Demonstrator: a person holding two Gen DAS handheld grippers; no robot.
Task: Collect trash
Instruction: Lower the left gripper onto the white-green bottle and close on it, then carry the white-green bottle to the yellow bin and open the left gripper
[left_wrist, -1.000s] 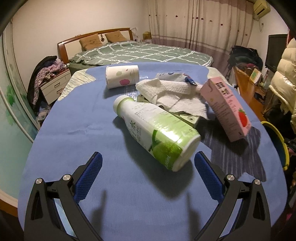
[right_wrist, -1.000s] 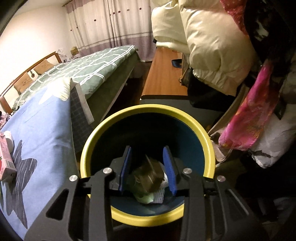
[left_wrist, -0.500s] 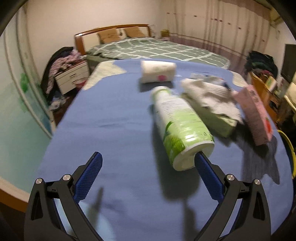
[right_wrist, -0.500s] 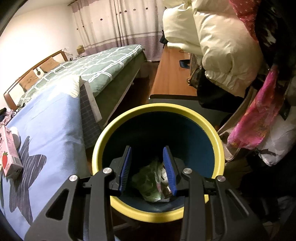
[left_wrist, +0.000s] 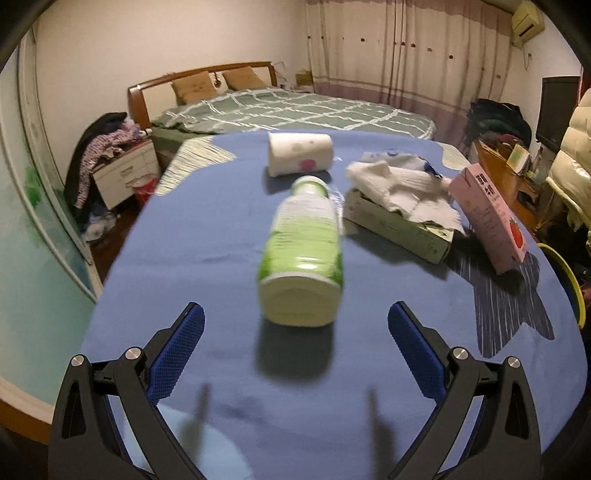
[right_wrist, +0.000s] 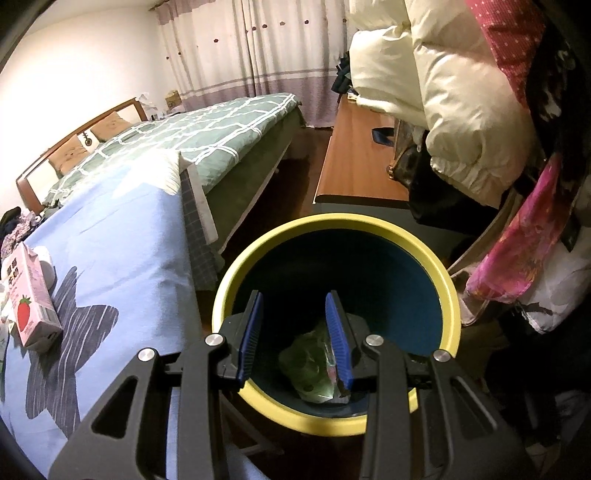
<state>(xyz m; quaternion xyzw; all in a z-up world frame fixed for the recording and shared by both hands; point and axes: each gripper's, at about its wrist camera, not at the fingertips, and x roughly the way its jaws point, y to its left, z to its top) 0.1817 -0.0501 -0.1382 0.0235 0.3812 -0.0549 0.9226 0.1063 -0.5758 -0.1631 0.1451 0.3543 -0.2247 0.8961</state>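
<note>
A green and white bottle lies on the blue cloth with its base toward me. My left gripper stands open just short of that base, one finger to each side, touching nothing. Behind the bottle lie a white paper cup, a tissue box with white paper on it, and a pink strawberry carton. My right gripper hangs over the yellow-rimmed bin, open with nothing between its pads. A crumpled green wrapper lies on the bin's bottom.
The bin stands off the table's right edge, next to the pink carton. A green-quilted bed lies beyond the table, with a nightstand at left. A wooden desk, a cream padded jacket and pink clothes crowd the bin's right side.
The bottle lay slanted toward the right finger; now it points its base at me, centred between the left fingers. The wrapper seen between the right fingers now lies lower in the bin.
</note>
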